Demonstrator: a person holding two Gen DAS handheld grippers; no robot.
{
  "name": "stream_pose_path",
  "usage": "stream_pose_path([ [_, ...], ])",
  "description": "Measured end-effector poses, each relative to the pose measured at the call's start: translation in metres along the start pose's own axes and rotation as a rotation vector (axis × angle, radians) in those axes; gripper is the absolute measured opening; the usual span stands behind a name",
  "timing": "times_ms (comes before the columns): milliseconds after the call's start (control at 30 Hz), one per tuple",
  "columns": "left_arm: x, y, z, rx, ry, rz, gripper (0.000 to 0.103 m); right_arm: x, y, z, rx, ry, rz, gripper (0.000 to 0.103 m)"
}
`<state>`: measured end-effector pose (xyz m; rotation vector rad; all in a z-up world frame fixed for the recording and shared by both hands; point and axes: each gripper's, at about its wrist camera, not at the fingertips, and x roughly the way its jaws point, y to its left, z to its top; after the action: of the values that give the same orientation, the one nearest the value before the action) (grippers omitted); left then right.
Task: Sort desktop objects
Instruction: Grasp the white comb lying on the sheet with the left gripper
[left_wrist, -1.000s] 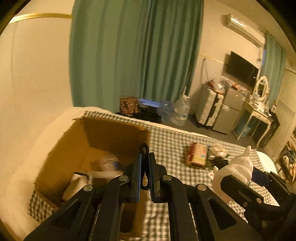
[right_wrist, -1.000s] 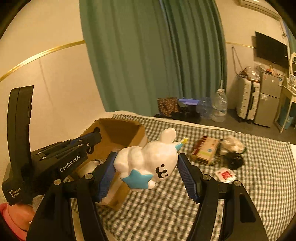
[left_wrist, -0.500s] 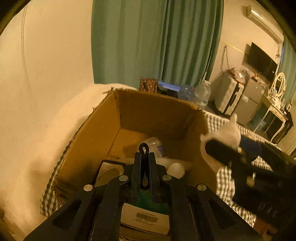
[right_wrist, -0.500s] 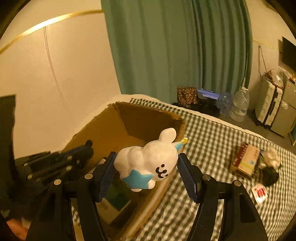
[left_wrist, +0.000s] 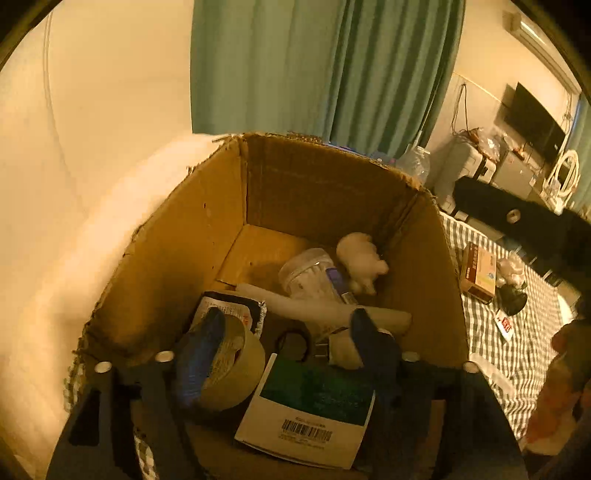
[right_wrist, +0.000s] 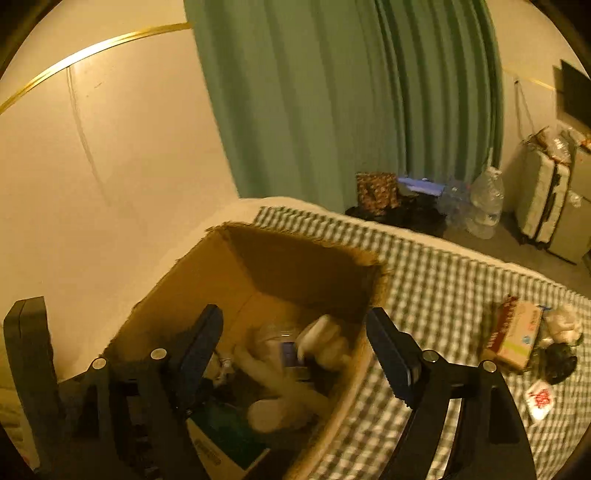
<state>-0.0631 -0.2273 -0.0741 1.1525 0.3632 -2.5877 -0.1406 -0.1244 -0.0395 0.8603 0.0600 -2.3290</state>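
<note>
Now we see both grippers hanging over the cardboard box (left_wrist: 177, 258), fingers apart with nothing between them; each pair has just been opening. The left gripper (left_wrist: 288, 350) hangs above a roll of tape (left_wrist: 236, 373) and a green-topped packet (left_wrist: 314, 402). The right gripper (right_wrist: 295, 354) is over the white bunny figure (left_wrist: 362, 262), which lies inside the box beside a clear jar (left_wrist: 306, 273). On the checked cloth (right_wrist: 436, 295) near the box sits a small carton (right_wrist: 513, 332).

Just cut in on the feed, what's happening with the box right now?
A person is sorting things into the cardboard box. Both hand-held grippers hang over it: the left and the right have just been opening, nothing between their jaws. The white bunny figure lies inside beside a clear jar and a tape roll. A small carton waits on the checked cloth.
</note>
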Motion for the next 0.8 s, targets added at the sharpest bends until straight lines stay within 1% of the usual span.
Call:
stream_pose_path([
  [100,-0.013,-0.014,0.000,0.021,-0.023,0.002,0.081,-0.020,-0.020,-0.001,0.050,-0.022,-0.004,0.080],
  [233,-0.033,-0.041,0.001,0.049,-0.059,-0.024,0.084,-0.061,-0.057,-0.010,0.124,-0.052,-0.061,0.080],
  [333,-0.050,-0.068,-0.003,0.071,-0.079,-0.073,0.089,-0.092,-0.084,-0.020,0.163,-0.067,-0.095,0.080],
  [367,-0.057,-0.080,-0.006,0.079,-0.092,-0.087,0.093,-0.105,-0.095,-0.025,0.173,-0.074,-0.116,0.080],
  [400,-0.063,-0.092,-0.010,0.089,-0.104,-0.092,0.095,-0.118,-0.106,-0.030,0.184,-0.083,-0.147,0.080],
  [467,-0.071,-0.114,-0.018,0.115,-0.114,-0.104,0.096,-0.138,-0.124,-0.040,0.211,-0.095,-0.177,0.080],
  [567,-0.075,-0.151,-0.033,0.157,-0.104,-0.124,0.100,-0.166,-0.160,-0.059,0.270,-0.105,-0.218,0.080],
  [633,-0.072,-0.174,-0.043,0.180,-0.093,-0.133,0.100,-0.183,-0.183,-0.071,0.300,-0.110,-0.253,0.080],
  [800,-0.052,-0.229,-0.072,0.208,-0.029,-0.162,0.100,-0.210,-0.231,-0.101,0.337,-0.090,-0.356,0.080],
])
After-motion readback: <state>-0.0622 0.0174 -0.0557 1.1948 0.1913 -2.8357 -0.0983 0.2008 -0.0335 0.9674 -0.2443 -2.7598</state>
